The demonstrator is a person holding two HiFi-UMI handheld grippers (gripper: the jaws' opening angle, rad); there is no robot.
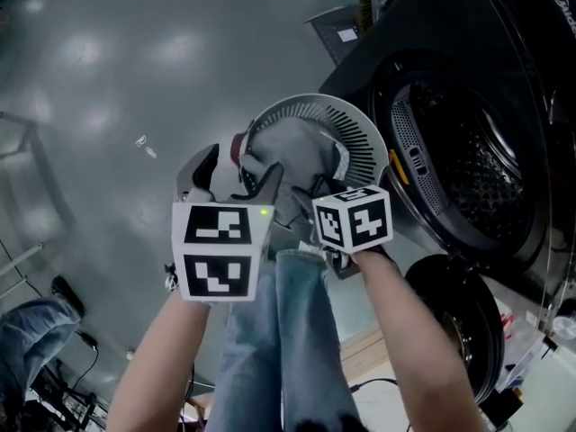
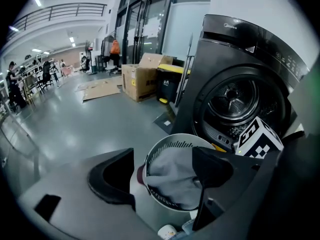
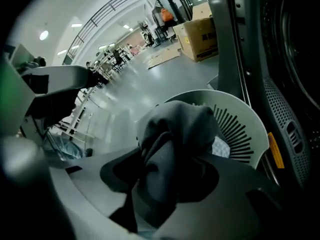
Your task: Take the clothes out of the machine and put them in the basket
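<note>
— What sits closest in the head view?

— The person's left forearm (image 1: 162, 358) and right forearm (image 1: 414, 331), with legs (image 1: 288, 331) in jeans between them. Each arm ends in a marker cube. Past the cubes, the left hand-held gripper (image 1: 238, 174) and the right hand-held gripper (image 1: 328, 192) both point down at a white slotted basket (image 1: 360, 124) on the grey floor (image 1: 108, 79).

— And the clothes?

— Grey clothes (image 1: 297, 147) fill the basket, and both sets of jaws overlap its near side. The dark washing machine (image 1: 468, 151) stands just beside the basket at the right. Its round door (image 1: 459, 322) hangs open at the lower right.

— The left gripper view?

— Its jaws stand well apart, with nothing between the pads. The basket and the grey clothes show through the gap, lower down and clear of the jaws. The right one's marker cube (image 2: 257, 139) sits at the right, in front of the machine's drum (image 2: 235, 96). Cardboard boxes (image 2: 145, 76) stand well behind on the floor.

— The right gripper view?

— The jaws are clamped on a bunched grey garment (image 3: 170, 149). It fills the gap between them and rises in a fold above the pads. It is held over the basket's near rim, with the slotted wall just behind it. A paler patch of cloth (image 3: 220, 146) lies inside the basket beyond the fold. The machine's front runs up the right side, and the body of the left hand-held gripper shows at the left edge.
</note>
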